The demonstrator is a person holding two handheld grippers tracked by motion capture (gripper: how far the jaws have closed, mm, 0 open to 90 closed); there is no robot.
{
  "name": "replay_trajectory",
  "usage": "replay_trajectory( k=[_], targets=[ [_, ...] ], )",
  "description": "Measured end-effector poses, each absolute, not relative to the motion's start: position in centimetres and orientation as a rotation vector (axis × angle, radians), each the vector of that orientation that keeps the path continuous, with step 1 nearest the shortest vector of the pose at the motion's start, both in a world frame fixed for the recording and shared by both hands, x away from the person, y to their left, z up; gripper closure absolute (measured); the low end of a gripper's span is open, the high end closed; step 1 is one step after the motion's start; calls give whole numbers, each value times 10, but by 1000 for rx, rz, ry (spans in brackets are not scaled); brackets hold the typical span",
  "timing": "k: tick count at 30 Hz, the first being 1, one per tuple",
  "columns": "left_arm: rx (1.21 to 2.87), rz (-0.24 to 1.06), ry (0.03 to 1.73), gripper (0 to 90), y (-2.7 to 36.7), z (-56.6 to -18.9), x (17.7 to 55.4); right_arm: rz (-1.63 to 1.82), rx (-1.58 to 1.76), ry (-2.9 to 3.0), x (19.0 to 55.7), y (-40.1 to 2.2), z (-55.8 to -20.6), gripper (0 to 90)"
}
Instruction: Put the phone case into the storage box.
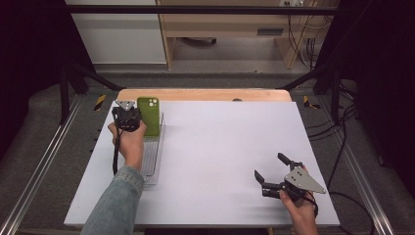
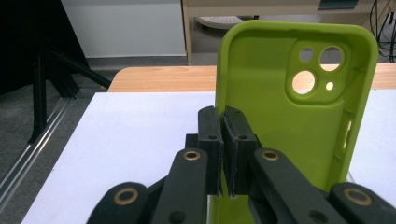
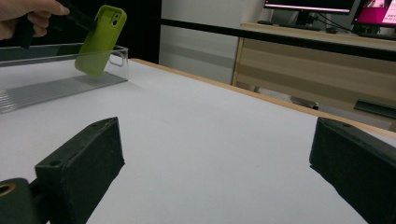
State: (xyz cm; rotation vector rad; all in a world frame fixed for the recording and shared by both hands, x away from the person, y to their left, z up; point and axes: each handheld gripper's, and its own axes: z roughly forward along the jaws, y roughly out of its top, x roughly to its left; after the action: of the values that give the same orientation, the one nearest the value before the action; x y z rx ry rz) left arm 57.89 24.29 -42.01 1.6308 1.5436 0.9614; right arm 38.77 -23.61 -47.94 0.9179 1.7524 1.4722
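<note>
Left gripper (image 1: 128, 116) clamped on the left edge of a green phone case (image 2: 299, 116), jaws pressed nearly together with just the thin case wall pinched between them. Case upright and slightly tilted, open inner side facing the left gripper's camera, camera cut-outs up at the top, well above the jaws. Most of the case spread out to the right of the jaws in the left gripper view, its lower end hidden behind them. Seen from the right gripper view, case (image 3: 100, 41) hanging over the far end of a clear plastic tray (image 3: 56, 86), lower end dipped inside the tray walls; contact with the tray floor cannot be told. Tray lying on the white desk (image 1: 220, 147), directly below and behind the left jaws in the high view, under the left hand (image 1: 130, 142).

Right gripper (image 1: 270, 172) well apart from the case, near the desk's front right corner, held by the right hand (image 1: 299, 208). Jaws wide apart, nothing between them but bare desk surface, pointing across towards the tray.
</note>
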Motion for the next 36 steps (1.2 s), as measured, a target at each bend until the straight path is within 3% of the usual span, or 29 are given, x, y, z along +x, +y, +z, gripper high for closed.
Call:
replay_trajectory(
  k=[36],
  targets=[
    [1628,922,1585,857,241,-429,584,1470,921,1767,389,-235,-481,29]
  ],
)
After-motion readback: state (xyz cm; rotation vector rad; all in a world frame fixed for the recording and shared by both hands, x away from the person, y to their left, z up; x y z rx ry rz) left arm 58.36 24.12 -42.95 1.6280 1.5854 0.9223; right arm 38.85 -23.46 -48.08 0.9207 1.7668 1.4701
